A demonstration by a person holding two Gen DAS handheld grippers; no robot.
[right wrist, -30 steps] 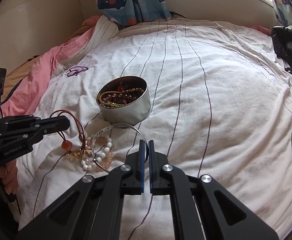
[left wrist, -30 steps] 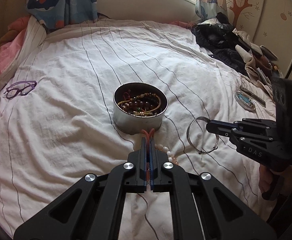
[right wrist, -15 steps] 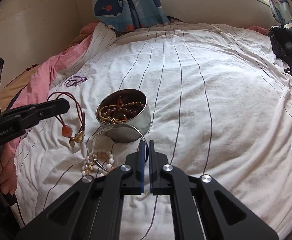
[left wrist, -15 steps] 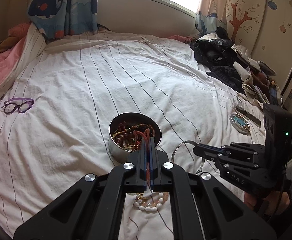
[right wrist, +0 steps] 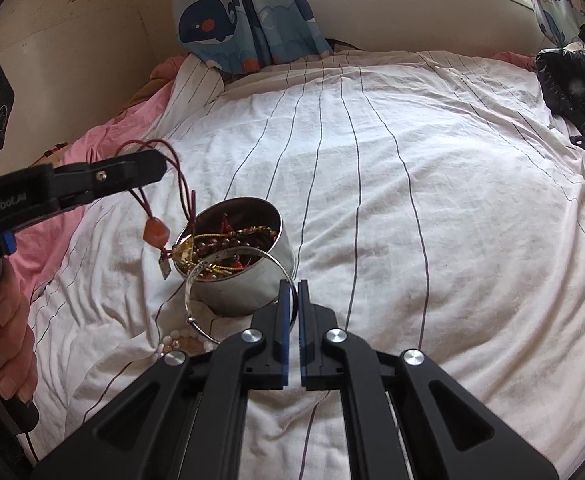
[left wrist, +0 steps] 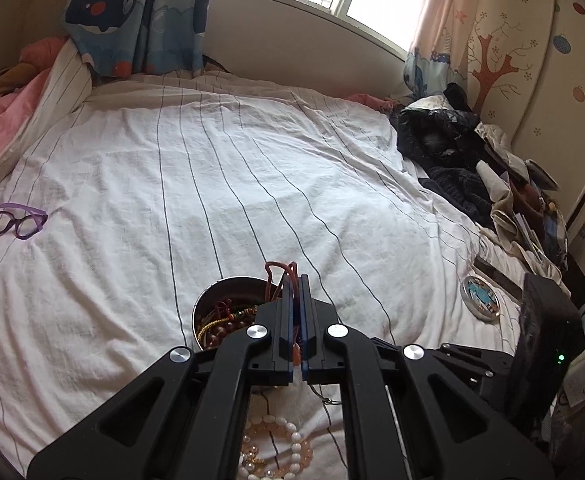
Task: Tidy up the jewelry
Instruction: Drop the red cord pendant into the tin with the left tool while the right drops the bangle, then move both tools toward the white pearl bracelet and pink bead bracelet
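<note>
A round metal tin [right wrist: 248, 280] holding several bead bracelets stands on the white striped bed sheet; it also shows in the left wrist view [left wrist: 212, 304]. My left gripper [left wrist: 296, 280] is shut on a red cord necklace [right wrist: 180, 184] with an orange bead [right wrist: 156, 233], which hangs in the air beside the tin's left rim. My right gripper [right wrist: 293, 286] is shut on a thin silver bangle [right wrist: 228, 264], held tilted and lifted in front of the tin. A white and peach bead bracelet [left wrist: 276, 452] lies on the sheet below both grippers.
Purple glasses [left wrist: 16, 222] lie far left on the sheet. A round tin lid [left wrist: 479, 299] lies at the right. Dark clothes and clutter [left wrist: 452, 152] pile along the right edge. A pink blanket [right wrist: 52, 208] bunches at the left.
My left gripper has lifted the red cord necklace off the sheet and up beside the tin. My right gripper has raised the silver bangle off the sheet toward the tin.
</note>
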